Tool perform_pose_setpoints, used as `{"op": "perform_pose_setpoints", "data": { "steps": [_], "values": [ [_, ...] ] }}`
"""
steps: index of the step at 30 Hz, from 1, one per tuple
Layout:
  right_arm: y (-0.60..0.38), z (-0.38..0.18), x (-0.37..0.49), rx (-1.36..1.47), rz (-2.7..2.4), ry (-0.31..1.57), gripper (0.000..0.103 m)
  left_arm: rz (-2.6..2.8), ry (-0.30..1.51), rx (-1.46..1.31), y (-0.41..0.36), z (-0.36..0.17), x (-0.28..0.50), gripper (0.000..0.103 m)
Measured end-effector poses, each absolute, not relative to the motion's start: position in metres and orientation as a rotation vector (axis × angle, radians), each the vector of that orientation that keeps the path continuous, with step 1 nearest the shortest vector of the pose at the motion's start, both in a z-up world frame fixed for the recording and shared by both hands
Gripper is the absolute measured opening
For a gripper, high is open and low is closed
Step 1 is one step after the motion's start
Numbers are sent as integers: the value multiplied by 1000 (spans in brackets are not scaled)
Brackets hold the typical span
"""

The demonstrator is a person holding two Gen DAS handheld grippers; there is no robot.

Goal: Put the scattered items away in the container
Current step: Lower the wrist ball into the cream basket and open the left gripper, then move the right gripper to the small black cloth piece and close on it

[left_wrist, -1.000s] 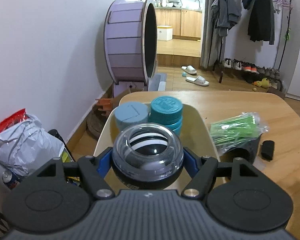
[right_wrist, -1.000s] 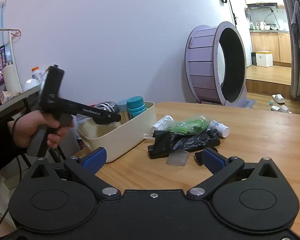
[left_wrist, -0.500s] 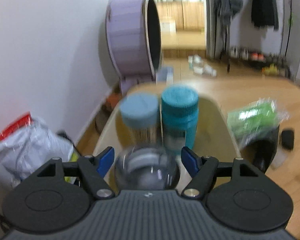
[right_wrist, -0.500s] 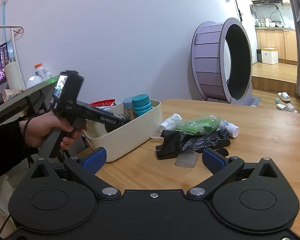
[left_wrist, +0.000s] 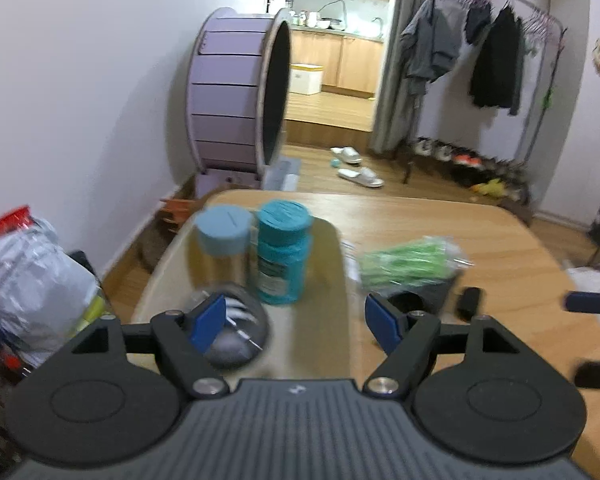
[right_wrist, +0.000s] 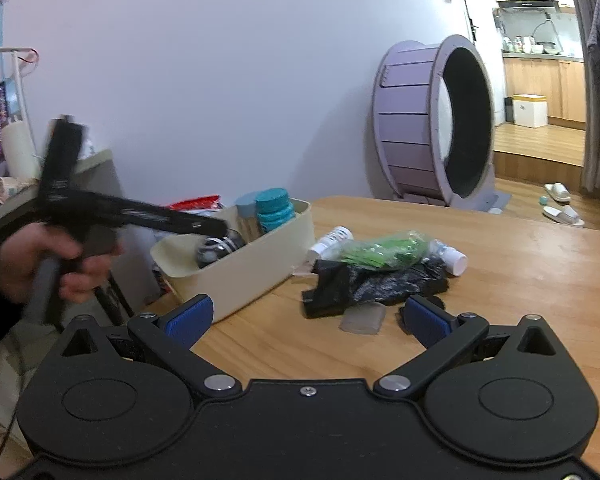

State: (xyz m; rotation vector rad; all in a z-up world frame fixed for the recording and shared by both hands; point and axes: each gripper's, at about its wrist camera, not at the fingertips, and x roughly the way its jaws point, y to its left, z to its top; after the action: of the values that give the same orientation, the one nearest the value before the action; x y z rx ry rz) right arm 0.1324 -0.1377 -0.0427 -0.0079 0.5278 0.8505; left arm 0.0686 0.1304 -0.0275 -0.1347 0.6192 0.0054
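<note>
The left gripper (left_wrist: 296, 322) has its two blue-padded fingers (left_wrist: 208, 322) spread wide apart with nothing between them. Just behind the left-hand pad, a clear ball with black and white stripes (left_wrist: 236, 336) lies in the near end of a cream container (left_wrist: 332, 276). The view is motion-blurred, so finer detail of the ball is hard to make out. Farther back in the same container stand two upright jars side by side: one with a pale blue lid (left_wrist: 222, 242) and a teal bottle (left_wrist: 284, 256).

From the right wrist view, the left gripper (right_wrist: 204, 227) appears as a blurred black tool held in a hand (right_wrist: 48, 264), its tip over the container (right_wrist: 260, 264) above the striped ball (right_wrist: 218, 246).

The right gripper (right_wrist: 308, 318) also has its blue pads spread wide and holds nothing. It hovers over a wooden table (right_wrist: 520, 280), near the scattered items still outside the container: a crumpled black bag (right_wrist: 384, 280), a green packet (right_wrist: 380, 248) lying on top of it, two white bottles (right_wrist: 330, 240) on their sides, a translucent grey piece (right_wrist: 362, 318) and a small dark piece (right_wrist: 406, 316) partly hidden by the right-hand pad. These lie just beside the container, to its right.

Beyond the table stands a large purple wheel (right_wrist: 432, 124) against the white wall.
</note>
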Motion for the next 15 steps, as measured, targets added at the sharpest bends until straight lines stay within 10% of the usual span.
{"op": "perform_pose_setpoints", "data": {
  "steps": [15],
  "values": [
    [-139, -70, 170, -90, 733, 548, 101, -143, 600, -156, 101, -32, 42, 76]
  ]
}}
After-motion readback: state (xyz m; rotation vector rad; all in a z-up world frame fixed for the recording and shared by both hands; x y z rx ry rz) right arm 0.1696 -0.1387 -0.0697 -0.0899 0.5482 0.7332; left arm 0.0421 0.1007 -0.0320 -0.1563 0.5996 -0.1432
